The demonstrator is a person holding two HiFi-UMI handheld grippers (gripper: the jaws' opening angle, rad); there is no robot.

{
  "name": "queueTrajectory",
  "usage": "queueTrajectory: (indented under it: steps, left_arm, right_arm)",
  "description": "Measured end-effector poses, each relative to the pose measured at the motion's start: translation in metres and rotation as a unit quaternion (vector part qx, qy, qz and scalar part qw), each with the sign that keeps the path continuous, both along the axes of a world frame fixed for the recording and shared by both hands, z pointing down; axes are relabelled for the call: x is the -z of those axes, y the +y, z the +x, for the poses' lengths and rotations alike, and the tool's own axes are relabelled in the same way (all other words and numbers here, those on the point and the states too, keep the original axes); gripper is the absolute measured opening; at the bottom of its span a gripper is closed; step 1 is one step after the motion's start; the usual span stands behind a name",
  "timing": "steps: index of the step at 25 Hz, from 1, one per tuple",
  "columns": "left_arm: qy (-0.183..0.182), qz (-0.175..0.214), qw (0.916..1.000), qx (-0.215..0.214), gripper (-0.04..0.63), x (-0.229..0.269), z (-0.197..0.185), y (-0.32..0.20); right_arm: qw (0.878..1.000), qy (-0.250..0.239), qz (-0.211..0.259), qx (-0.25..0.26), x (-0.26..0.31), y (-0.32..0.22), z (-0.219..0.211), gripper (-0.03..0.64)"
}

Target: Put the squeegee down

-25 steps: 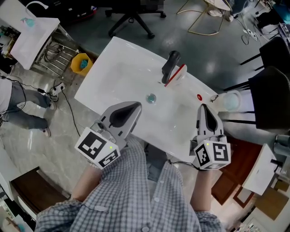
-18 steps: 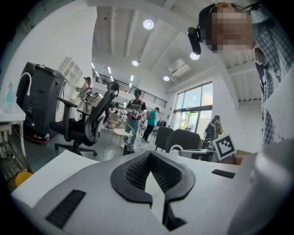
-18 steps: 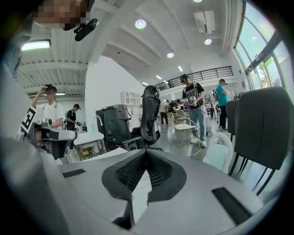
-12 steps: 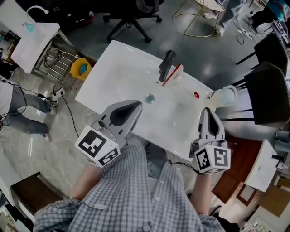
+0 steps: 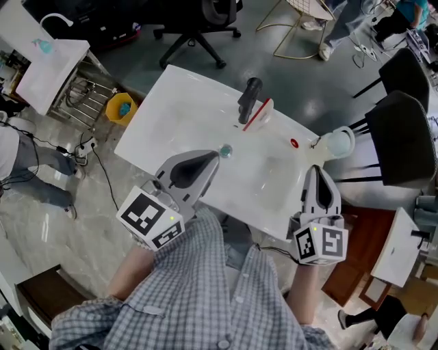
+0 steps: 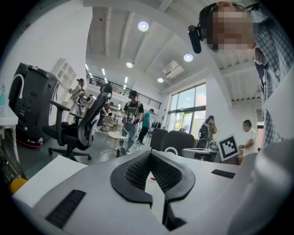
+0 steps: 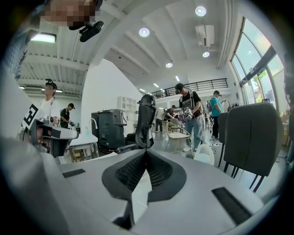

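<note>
The squeegee [image 5: 250, 99], with a black handle and a red-and-white blade, lies at the far edge of the white table [image 5: 179, 102] with nothing touching it. My left gripper [image 5: 213, 158] hovers over the table's near side, shut and empty; its pads meet at the tip in the left gripper view [image 6: 150, 154]. My right gripper [image 5: 320, 170] is at the table's near right corner, also shut with nothing in it, its tips closed together in the right gripper view [image 7: 146, 153]. Both stand well short of the squeegee.
A small teal round thing [image 5: 224, 150] lies mid-table just beyond the left gripper, and a small red object [image 5: 293, 143] lies near the right edge. A white jug [image 5: 339, 144] and black chairs [image 5: 404, 133] stand at the right. A yellow bin [image 5: 122, 106] stands left; an office chair [image 5: 200, 19] stands beyond.
The right gripper has drifted right and back toward the table's near corner. The left gripper has barely shifted. The squeegee stays where it lay.
</note>
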State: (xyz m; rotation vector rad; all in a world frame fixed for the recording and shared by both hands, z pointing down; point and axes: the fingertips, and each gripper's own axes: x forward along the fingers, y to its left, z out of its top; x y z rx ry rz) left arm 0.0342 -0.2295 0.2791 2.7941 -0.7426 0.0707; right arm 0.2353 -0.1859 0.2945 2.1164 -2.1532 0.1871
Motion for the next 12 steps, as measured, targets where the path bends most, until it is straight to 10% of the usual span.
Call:
queueTrajectory:
  steps: [12]
  left_arm:
    - [-0.006, 0.005, 0.9999, -0.008, 0.006, 0.000, -0.005, 0.005]
  right_arm:
    - [1.000, -0.004, 0.002, 0.000, 0.000, 0.004, -0.012, 0.009]
